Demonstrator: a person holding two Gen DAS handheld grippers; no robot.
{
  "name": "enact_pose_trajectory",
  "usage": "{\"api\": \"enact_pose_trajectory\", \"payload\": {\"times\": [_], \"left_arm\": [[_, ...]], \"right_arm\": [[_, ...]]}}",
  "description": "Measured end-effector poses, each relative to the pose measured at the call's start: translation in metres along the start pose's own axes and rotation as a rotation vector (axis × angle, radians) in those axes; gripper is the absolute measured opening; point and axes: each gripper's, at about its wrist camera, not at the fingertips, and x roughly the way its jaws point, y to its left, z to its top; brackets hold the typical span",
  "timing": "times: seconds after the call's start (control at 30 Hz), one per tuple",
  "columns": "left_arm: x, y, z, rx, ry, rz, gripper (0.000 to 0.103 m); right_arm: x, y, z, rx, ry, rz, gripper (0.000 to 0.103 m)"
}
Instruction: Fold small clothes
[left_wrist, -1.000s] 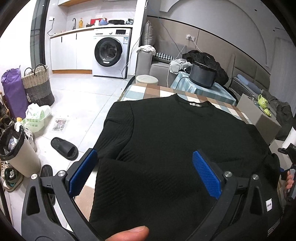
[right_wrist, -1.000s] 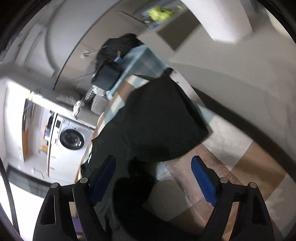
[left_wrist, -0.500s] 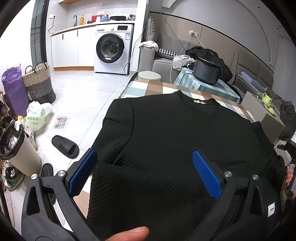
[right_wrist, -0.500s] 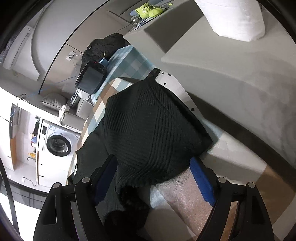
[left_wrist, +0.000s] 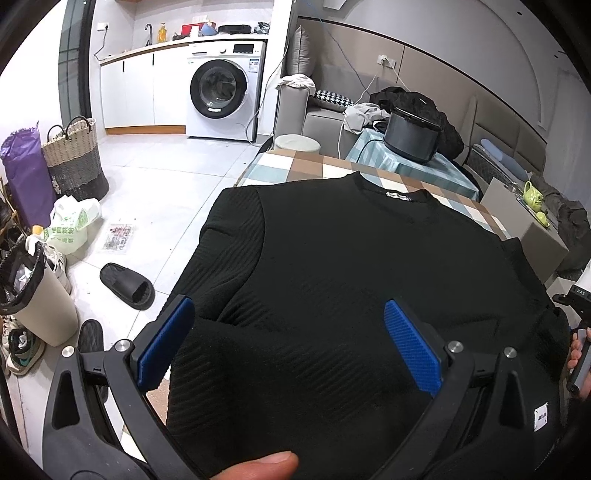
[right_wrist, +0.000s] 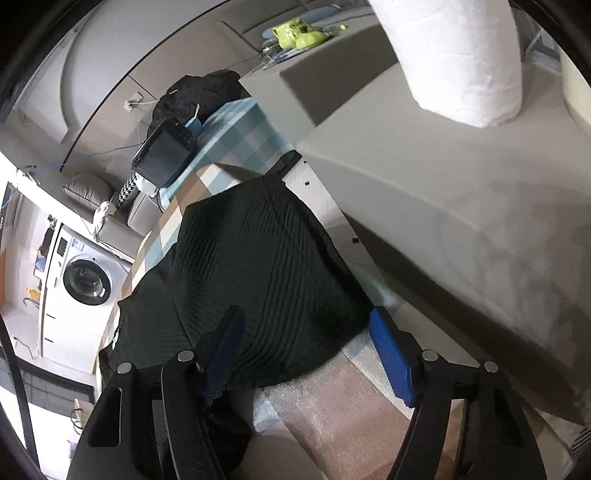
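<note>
Black ribbed knit sweater (left_wrist: 351, 266) spread flat across checked surface (left_wrist: 295, 166), filling frame centre. Left gripper (left_wrist: 288, 343) spread wide above hem, clasping nothing. Right gripper (right_wrist: 306, 350) unclenched, just narrowing around sleeve fold.

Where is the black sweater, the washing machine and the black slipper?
black ribbed knit sweater (left_wrist: 351, 258), left wrist view, middle of its chest.
white front-loading washing machine (left_wrist: 221, 88), left wrist view, on its round door.
black rubber slipper (left_wrist: 127, 284), left wrist view, on its strap.

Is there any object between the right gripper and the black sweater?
Nothing visible. The right gripper, jaws open and just closing in, is already at the sweater edge on the checked table.
</note>
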Motion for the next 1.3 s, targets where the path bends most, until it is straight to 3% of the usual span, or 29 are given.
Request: {"api": "enact_pose_trajectory", "payload": {"times": [0.03,0.1,0.17,0.2,0.27,0.4,0.47,0.57,0.63,0.73,0.8,0.87,0.9,0.97,1.0,1.13,1.2,1.3], "left_arm": [[0.0,0.0,0.0,-0.002,0.001,-0.002,0.102],[0.0,0.001,0.0,-0.013,0.004,-0.006,0.102],[-0.002,0.002,-0.001,-0.019,0.005,-0.003,0.102],[-0.004,0.002,-0.001,-0.019,0.003,0.0,0.102],[-0.007,0.004,-0.001,-0.021,0.001,0.006,0.102],[-0.014,0.008,-0.004,-0.026,-0.001,0.013,0.102],[-0.018,0.01,-0.005,-0.026,-0.005,0.013,0.102],[-0.023,0.013,-0.006,-0.032,-0.008,0.015,0.102],[-0.025,0.013,-0.007,-0.032,-0.008,0.015,0.102],[-0.028,0.015,-0.008,-0.03,-0.015,0.028,0.102],[-0.031,0.019,-0.009,-0.042,-0.013,0.033,0.102],[-0.034,0.025,-0.01,-0.052,-0.008,0.035,0.102],[-0.036,0.028,-0.011,-0.054,-0.007,0.04,0.102],[-0.038,0.033,-0.012,-0.059,-0.005,0.055,0.102],[-0.038,0.037,-0.012,-0.068,-0.003,0.062,0.102],[-0.037,0.053,-0.011,-0.114,0.007,0.07,0.102],[-0.035,0.064,-0.009,-0.146,0.014,0.088,0.102],[-0.035,0.083,-0.008,-0.217,0.024,0.089,0.102]], "right_arm": [[0.001,0.002,0.001,-0.001,0.0,0.002,0.071],[0.005,0.006,0.003,-0.024,-0.004,-0.021,0.056],[0.009,0.011,0.002,-0.068,-0.007,-0.079,0.027],[0.011,0.011,0.003,-0.07,-0.004,-0.089,0.019],[0.011,0.01,0.003,-0.065,-0.008,-0.077,0.012],[-0.004,0.03,0.004,-0.121,-0.073,-0.04,0.011],[-0.016,0.049,0.005,-0.146,-0.111,0.049,0.011],[-0.031,0.107,-0.006,-0.282,-0.129,0.198,0.011],[-0.033,0.138,-0.023,-0.364,-0.099,0.275,0.011],[-0.02,0.178,-0.065,-0.488,0.037,0.376,0.011],[-0.005,0.189,-0.088,-0.549,0.128,0.363,0.011],[0.011,0.188,-0.103,-0.572,0.21,0.321,0.018],[0.013,0.185,-0.106,-0.57,0.225,0.32,0.02],[0.014,0.173,-0.106,-0.542,0.224,0.307,0.038],[0.012,0.168,-0.105,-0.535,0.216,0.3,0.04],[0.017,0.16,-0.104,-0.533,0.211,0.263,0.041],[0.023,0.157,-0.107,-0.528,0.253,0.252,0.041],[0.019,0.155,-0.115,-0.523,0.267,0.28,0.042]]}}
